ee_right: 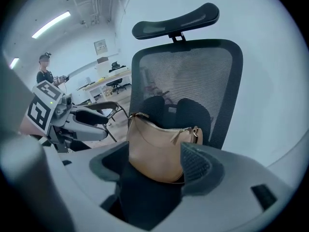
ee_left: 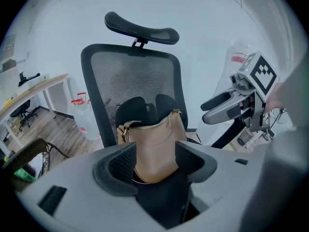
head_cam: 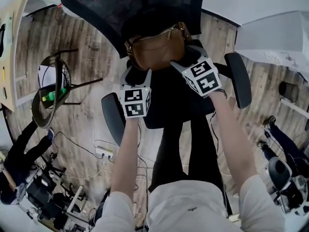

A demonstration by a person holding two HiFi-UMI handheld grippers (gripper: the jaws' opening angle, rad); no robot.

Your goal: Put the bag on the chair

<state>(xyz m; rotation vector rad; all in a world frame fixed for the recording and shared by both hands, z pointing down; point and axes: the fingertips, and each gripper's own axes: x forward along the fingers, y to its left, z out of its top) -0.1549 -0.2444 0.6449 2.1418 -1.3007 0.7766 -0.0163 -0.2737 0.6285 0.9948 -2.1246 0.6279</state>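
Head view: we see the tan bag [head_cam: 157,50] on the black chair [head_cam: 96,6] seat, leaning on the mesh back. The left gripper [head_cam: 137,74] is at its 7 o'clock and the right gripper [head_cam: 186,59] at 4; both cubes carry black-and-white square markers. Left gripper view: tongs spread, bag beyond the gap at 12, pads not pressing it. Right gripper view: tongs spread, same.

Wood-plank floor [head_cam: 87,57], white walls [ee_left: 217,18], a desk [ee_left: 36,87], ceiling strip light [ee_right: 50,24].

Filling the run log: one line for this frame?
bag: on chair, against backrest | left gripper: open, empty | right gripper: open, empty
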